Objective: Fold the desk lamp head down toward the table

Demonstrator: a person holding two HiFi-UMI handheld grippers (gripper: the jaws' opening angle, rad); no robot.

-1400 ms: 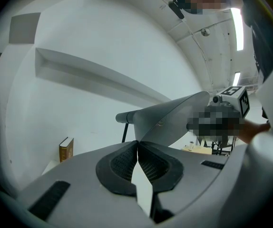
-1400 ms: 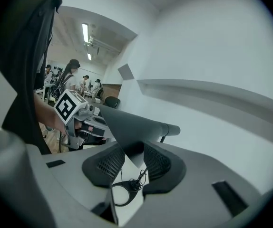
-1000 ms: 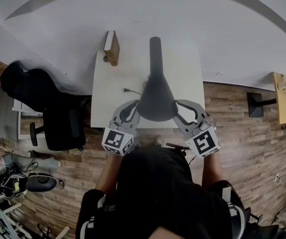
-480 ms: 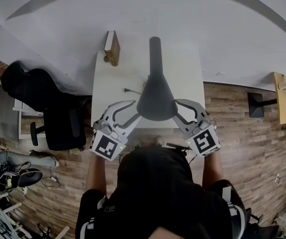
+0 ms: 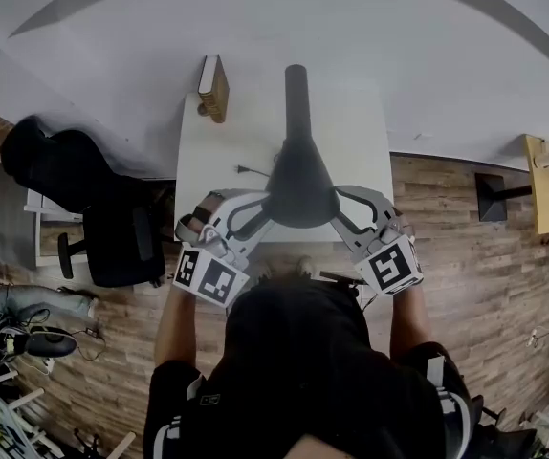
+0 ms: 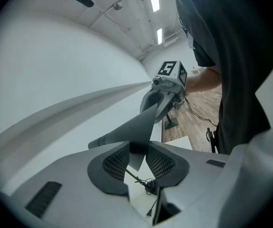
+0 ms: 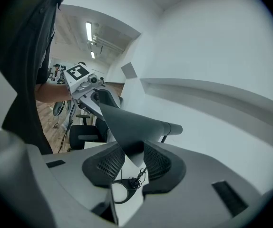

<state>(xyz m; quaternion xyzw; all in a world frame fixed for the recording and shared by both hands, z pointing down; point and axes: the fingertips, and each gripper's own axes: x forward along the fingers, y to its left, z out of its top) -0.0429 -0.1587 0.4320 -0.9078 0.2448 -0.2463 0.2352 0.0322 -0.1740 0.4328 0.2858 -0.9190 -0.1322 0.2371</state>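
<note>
The desk lamp stands on the white table point(image 5: 208, 185), its dark cone head point(image 5: 300, 185) under my face and its neck point(image 5: 296, 94) running to the far edge. My left gripper point(image 5: 265, 210) is at the cone's left rim. In the left gripper view the rim point(image 6: 135, 148) lies between the pads, and the jaws are closing on it, touching it on both sides. My right gripper point(image 5: 336, 208) is shut on the right rim point(image 7: 132, 148), which fills the gap between its pads. Each gripper shows in the other's view across the cone.
A wooden box point(image 5: 214, 89) stands at the table's far left corner. The lamp's loose cord and plug point(image 5: 246, 172) lie on the tabletop under the cone. A black office chair point(image 5: 112, 242) is left of the table, and a wooden stand point(image 5: 545, 185) is far right.
My left gripper rolled and shifted slightly left; its fingers spread wide, then drew in on the cone's left rim. The right gripper and the lamp head kept still.
</note>
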